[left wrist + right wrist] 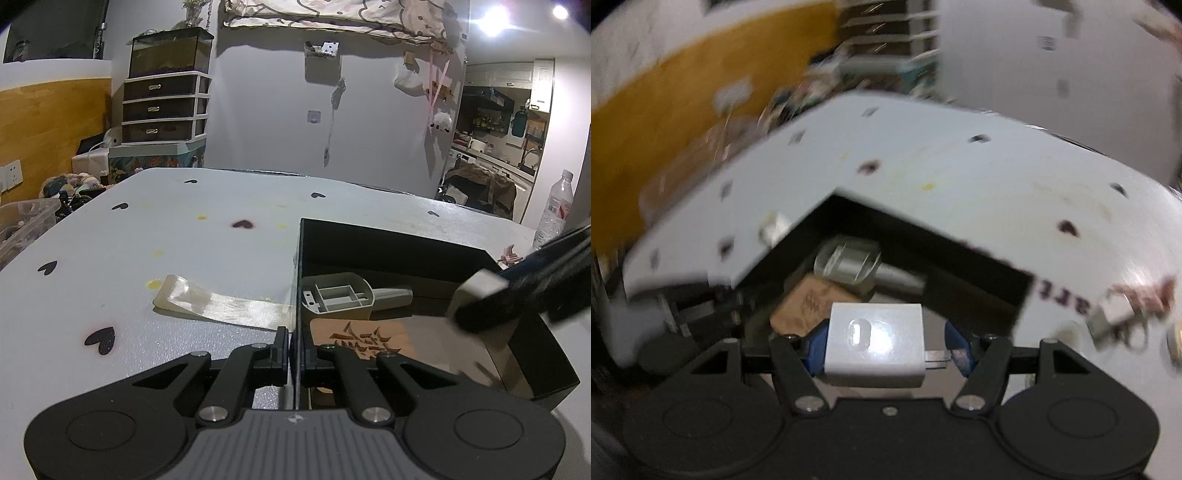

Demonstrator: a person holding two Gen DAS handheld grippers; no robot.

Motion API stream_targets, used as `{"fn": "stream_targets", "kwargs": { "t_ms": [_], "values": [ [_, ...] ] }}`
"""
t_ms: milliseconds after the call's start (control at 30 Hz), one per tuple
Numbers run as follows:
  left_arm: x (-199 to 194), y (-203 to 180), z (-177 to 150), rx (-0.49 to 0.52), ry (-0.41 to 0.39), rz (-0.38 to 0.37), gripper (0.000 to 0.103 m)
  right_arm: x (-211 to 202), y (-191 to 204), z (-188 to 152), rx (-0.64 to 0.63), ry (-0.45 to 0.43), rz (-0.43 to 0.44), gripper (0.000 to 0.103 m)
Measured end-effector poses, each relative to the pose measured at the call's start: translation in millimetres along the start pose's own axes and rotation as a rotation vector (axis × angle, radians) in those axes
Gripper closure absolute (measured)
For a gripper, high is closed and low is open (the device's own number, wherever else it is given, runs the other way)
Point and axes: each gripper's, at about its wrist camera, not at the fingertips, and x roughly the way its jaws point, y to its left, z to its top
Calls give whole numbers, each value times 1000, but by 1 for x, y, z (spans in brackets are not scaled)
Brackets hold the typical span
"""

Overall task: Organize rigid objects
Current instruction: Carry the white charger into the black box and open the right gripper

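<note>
right gripper (886,349) clamped on white charger (874,345) (prongs sideways), poised over black box (406,251), drop lies straight below | left gripper (294,347) pinched together on box's near wall

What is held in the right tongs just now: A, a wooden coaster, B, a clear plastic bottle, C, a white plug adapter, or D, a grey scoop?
C: the right wrist view shows the right tongs closed on a white plug adapter above the black box, while the wooden coaster and the grey scoop lie inside the box.
</note>
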Motion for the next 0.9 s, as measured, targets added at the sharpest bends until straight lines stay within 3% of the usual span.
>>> {"fn": "stream_targets", "kwargs": {
  "t_ms": [333, 500, 633, 700, 900],
  "values": [
    [1, 3, -1, -1, -4, -13, 98, 54, 17, -2, -542, 157, -31, 37],
    [3, 2, 0, -3, -1, -12, 98, 59, 25, 5, -713, 138, -5, 37],
    [5, 2, 1, -2, 4, -13, 98, 62, 26, 11, -756, 127, 43, 34],
    [5, 2, 1, -1, 6, -14, 98, 59, 25, 15, -731, 114, 49, 24],
    [5, 2, 1, -3, 6, -16, 98, 45, 17, 23, -648, 81, 44, 21]
  ]
}}
